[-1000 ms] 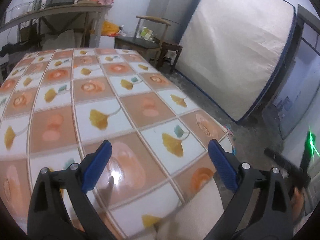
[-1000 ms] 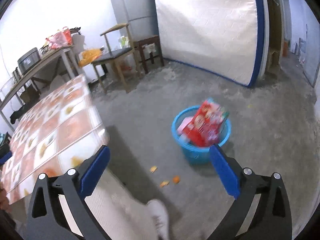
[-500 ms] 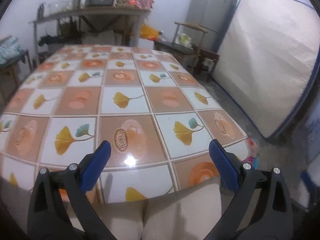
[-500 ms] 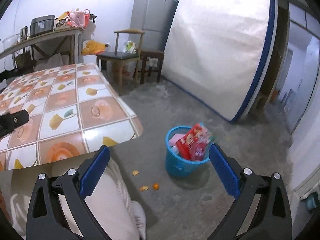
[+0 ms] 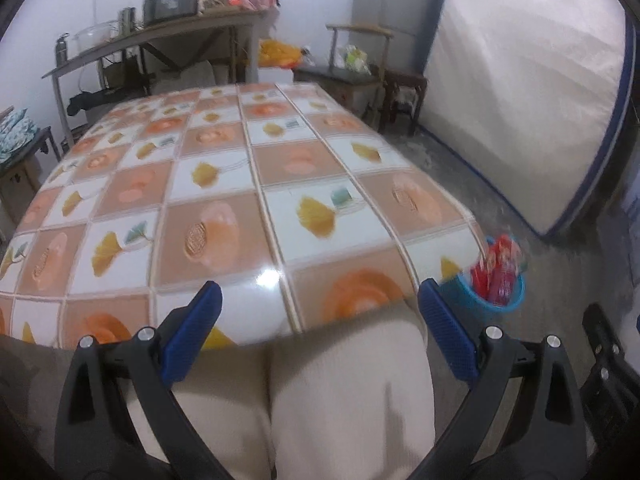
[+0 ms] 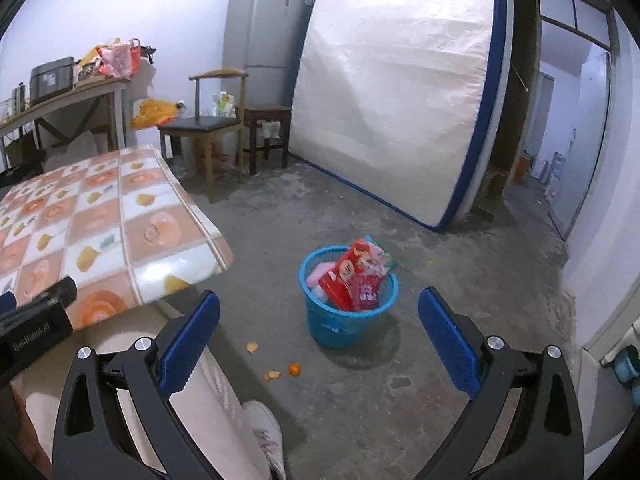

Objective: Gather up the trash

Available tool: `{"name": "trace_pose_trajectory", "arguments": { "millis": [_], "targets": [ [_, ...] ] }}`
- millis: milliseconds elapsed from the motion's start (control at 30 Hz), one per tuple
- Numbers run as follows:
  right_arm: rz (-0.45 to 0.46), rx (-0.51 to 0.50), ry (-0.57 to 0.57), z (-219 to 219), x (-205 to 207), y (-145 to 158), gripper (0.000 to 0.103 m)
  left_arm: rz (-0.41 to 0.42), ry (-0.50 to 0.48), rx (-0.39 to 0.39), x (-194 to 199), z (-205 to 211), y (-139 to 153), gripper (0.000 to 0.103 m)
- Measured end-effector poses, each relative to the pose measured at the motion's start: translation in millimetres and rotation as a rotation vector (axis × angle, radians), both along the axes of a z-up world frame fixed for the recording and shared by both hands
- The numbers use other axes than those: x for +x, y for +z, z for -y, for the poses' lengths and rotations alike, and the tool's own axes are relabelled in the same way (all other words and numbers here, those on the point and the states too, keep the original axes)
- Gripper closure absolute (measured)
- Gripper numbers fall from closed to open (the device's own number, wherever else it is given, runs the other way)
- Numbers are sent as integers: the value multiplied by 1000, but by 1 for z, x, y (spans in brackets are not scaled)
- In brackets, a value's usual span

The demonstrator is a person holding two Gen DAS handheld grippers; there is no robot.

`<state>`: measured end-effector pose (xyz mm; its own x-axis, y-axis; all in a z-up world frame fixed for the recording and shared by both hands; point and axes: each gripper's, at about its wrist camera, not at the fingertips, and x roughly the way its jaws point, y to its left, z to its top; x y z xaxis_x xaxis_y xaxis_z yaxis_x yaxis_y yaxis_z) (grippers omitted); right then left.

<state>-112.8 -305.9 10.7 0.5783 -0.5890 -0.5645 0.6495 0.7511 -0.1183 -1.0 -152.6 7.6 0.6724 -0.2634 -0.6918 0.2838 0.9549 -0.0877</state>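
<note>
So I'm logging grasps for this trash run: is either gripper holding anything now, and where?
Nothing is held. The left gripper and the right gripper are both open and empty.

Blue bin (image 6: pixel 347 312) — red packets (image 6: pixel 352 276) inside

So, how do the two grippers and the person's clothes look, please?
Both the left gripper and the right gripper have black angular plastic arms with silver bolts and textured blue pads. The left gripper's black body shows pale lettering in the right view. The person wears cream ribbed trousers and a white shoe.
</note>
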Motion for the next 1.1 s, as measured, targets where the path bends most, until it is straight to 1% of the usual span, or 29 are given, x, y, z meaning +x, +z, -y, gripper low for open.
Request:
{"name": "trace_pose_trajectory", "arguments": {
  "millis": [67,133,233,333,500,833,1100],
  "targets": [
    [-21,13,-4,4,-2,-5,6,-36,-12,6,-4,4,-7,8],
    [-44,26,-22,8,-6,-11,6,-52,-21,18,-7,8,-13,9],
    [-62,38,-39,13,-9,-19,6,-55,-34,38,-12,14,-18,8],
    [-74,49,-49,17,-14,-25,6,-63,-43,40,-16,19,-19,9],
    [-71,57,-54,21,-18,-28,6,-55,-55,54,-21,26,-17,9],
    [-67,65,-55,24,-22,-29,6,-35,-40,70,-26,27,-15,9],
    [-49,53,-33,22,-23,-25,6,-9,3,56,-24,17,-7,9]
  ]
}}
